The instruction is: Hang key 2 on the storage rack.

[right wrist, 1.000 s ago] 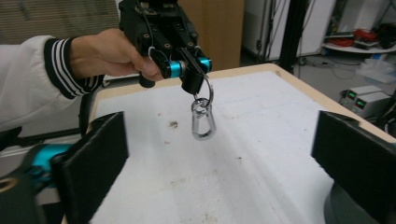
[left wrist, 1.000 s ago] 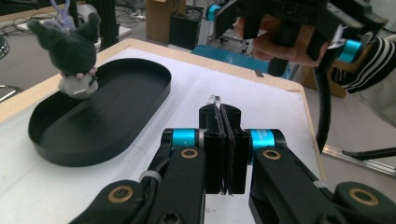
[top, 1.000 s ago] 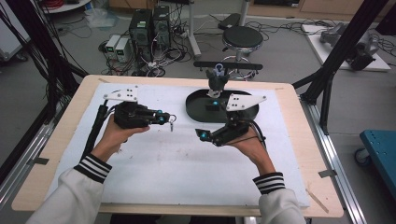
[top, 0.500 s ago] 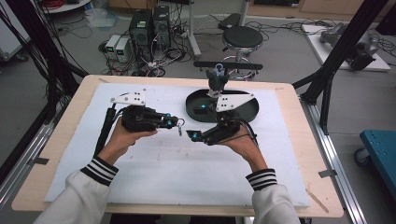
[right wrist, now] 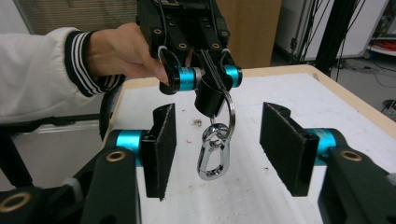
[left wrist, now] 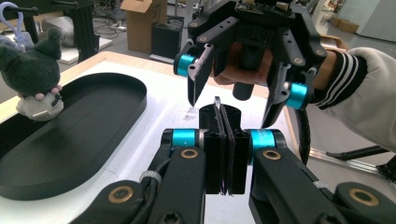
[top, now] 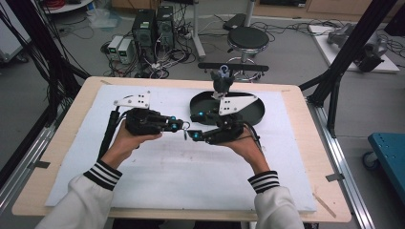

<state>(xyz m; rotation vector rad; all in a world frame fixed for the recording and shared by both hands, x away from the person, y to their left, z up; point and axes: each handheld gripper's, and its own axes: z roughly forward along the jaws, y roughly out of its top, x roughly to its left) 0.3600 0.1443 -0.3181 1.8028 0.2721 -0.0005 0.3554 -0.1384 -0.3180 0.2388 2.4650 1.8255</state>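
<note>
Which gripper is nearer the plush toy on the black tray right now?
Right. The right gripper sits just in front of the black tray holding the plush toy; the left gripper, clamping the key ring, is further left.

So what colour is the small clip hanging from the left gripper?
Shiny silver metal carabiner clip, clearest in the right gripper view.

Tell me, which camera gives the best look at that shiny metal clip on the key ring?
The right gripper view: the clip hangs in full from the key ring, between the right gripper's fingers. The left gripper view shows the ring edge-on in the shut left gripper. The high view shows a speck.
</note>
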